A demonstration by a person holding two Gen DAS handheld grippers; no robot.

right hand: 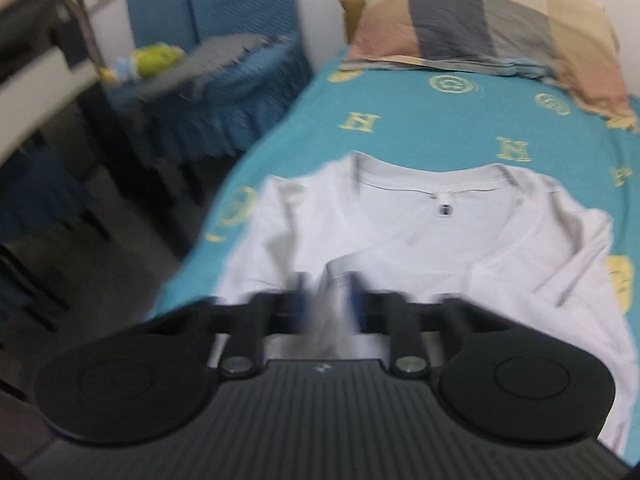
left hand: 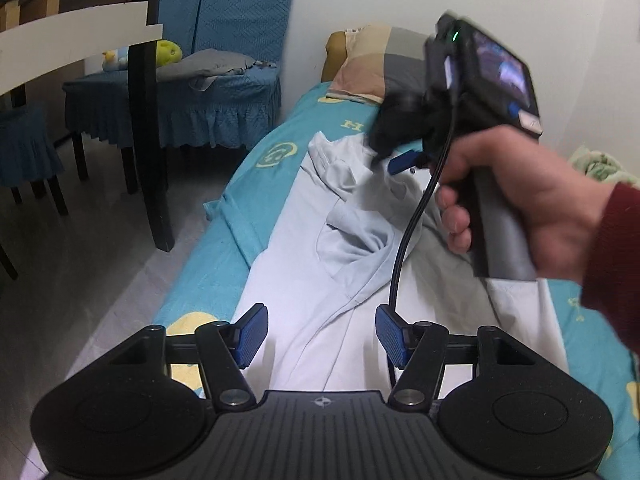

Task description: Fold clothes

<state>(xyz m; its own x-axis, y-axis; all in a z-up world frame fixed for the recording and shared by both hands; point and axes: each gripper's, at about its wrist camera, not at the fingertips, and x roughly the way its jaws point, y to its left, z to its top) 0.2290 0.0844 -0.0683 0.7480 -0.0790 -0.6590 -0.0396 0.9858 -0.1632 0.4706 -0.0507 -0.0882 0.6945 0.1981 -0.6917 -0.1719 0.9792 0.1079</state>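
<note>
On the teal bed sheet (right hand: 420, 136), a pale T-shirt (right hand: 460, 232) lies spread out with two hand-held grippers over it.

The left gripper (left hand: 322, 334) hovers low over the shirt's lower part, tilted downward, its blue pads (left hand: 254, 334) spread apart with nothing pinched between them. The right gripper (right hand: 326, 300) is gripped by a hand (left hand: 520, 208) in a dark red sleeve (left hand: 616, 264), angled down over the shirt's upper half; in its own blurred view the jaws stand pressed together on a raised fold of the pale fabric. The shirt lies neckline toward the checked pillow (right hand: 480, 20), one side already bunched and creased inward. Beside the bed, a blue-covered chair (left hand: 180, 92) holds grey cloth (left hand: 208, 64) and a soft toy (left hand: 168, 51).
</note>
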